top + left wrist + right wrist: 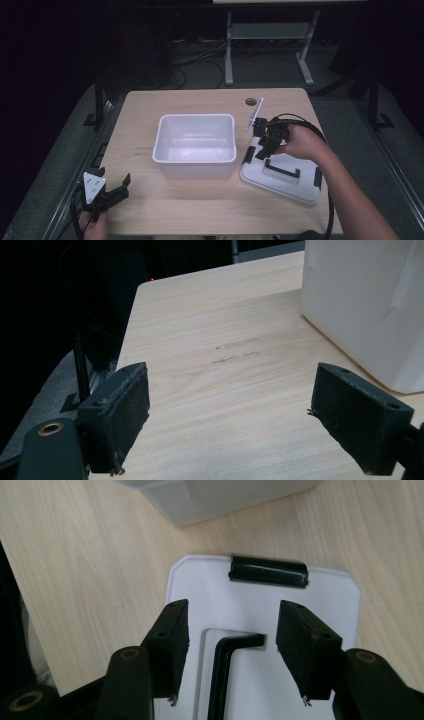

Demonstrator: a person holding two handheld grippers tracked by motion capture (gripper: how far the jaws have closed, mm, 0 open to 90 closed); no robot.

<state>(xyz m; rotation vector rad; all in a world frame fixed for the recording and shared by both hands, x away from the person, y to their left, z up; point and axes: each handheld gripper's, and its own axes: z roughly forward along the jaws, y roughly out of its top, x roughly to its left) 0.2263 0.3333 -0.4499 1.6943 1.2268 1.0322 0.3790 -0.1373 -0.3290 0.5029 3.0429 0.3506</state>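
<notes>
Step in hand, as judged: approach to the lid (285, 175) — white, flat on the worktop (150, 105), just right of the open white bin (195, 145), near but apart from it. Black handle (281, 171) on top, black latch (248, 154) at the near-bin end, a second latch at the far end.

Right gripper (265, 145) over the lid's bin-side end, angled down. Right gripper view: fingers (170, 645) spread, pinching nothing, straddling the end of the handle (227, 667) with the latch (268, 571) beyond. Pads not on anything yet; whether the tips touch the lid surface — cannot tell.

Left gripper (112, 192) parked at the near-left corner of the worktop, well apart from bin and lid. Left gripper view: fingers (117, 415) wide apart, bare wood between, bin wall (360, 305) off to one side.

A thin white strip (255, 115) stands tilted behind the right gripper; purpose unclear.

Next move, as a judgement: lower a little more, centre the handle bar between the pads, close on it, then lift level and carry over the bin. Calls for a square grip — off-centre pinch near the handle's end likely tips the lid on lift. Left gripper probably needed to steady the bin or press the far latch once the lid sits.
</notes>
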